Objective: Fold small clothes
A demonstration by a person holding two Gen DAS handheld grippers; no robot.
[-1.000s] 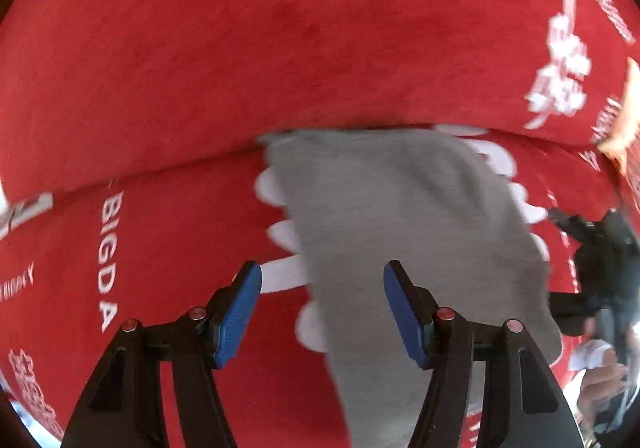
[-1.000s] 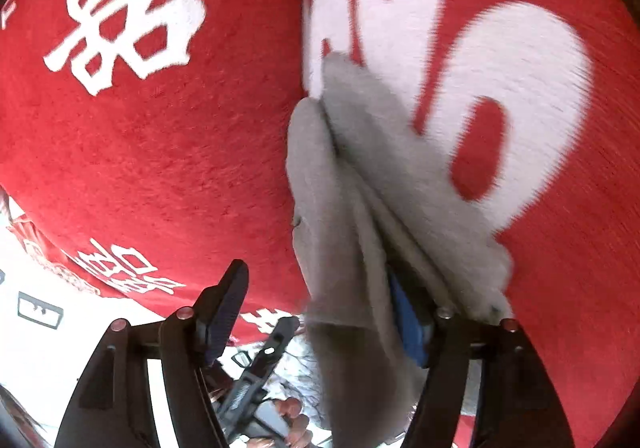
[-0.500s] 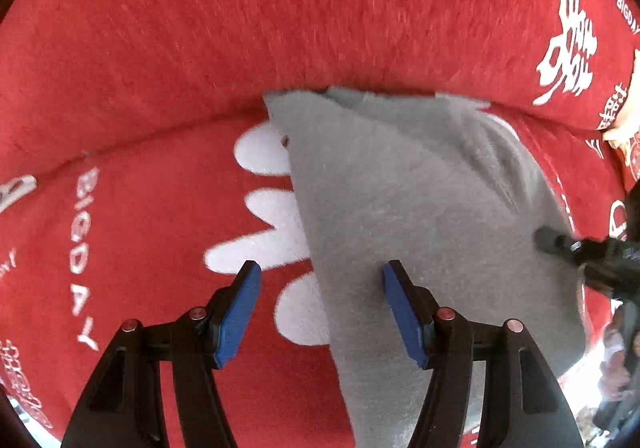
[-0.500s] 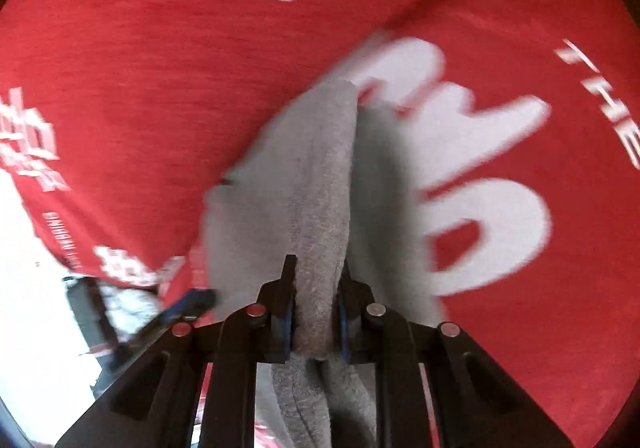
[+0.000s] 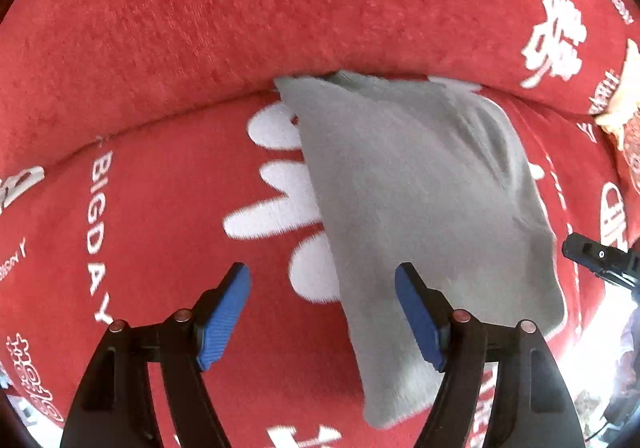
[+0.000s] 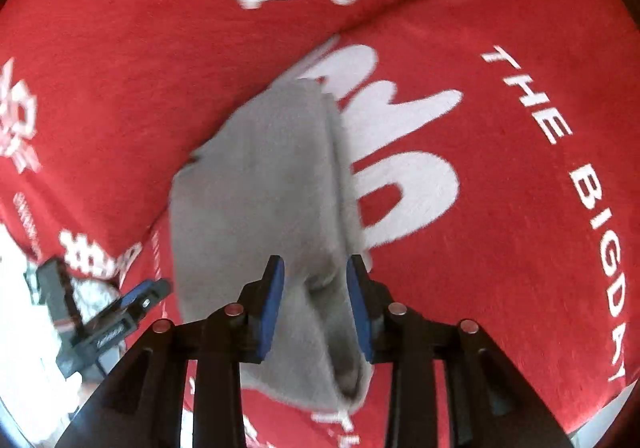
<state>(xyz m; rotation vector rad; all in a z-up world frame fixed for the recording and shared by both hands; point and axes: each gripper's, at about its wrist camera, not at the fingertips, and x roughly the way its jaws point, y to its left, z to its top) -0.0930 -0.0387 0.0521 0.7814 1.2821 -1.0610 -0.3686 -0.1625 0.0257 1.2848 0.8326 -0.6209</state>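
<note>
A small grey cloth [image 5: 420, 187] lies folded flat on the red seat cushion [image 5: 160, 228], its far edge at the crease under the backrest. My left gripper [image 5: 322, 272] hovers over the cloth's left edge, jaws opening, and its pads grip nothing. In the right wrist view the same grey cloth [image 6: 256, 175] shows below my right gripper [image 6: 315, 268]. Those jaws stand narrow and are opening, and the cloth lies beneath the gap, free of the pads. One right finger [image 5: 596, 260] shows just past the cloth's right corner. A left finger [image 6: 140, 296] shows at the lower left.
The red backrest [image 5: 280, 7] with white printed characters rises right behind the cloth. A yellowish object [image 5: 624, 95] sits on the cushion at the far right. The seat's front edge and a bright floor [image 6: 24, 328] lie behind the grippers.
Half a second ago the right gripper was shut on a fold of the grey cloth. Its jaws have since parted, it has risen, and the cloth lies flat. The left jaws have widened.
</note>
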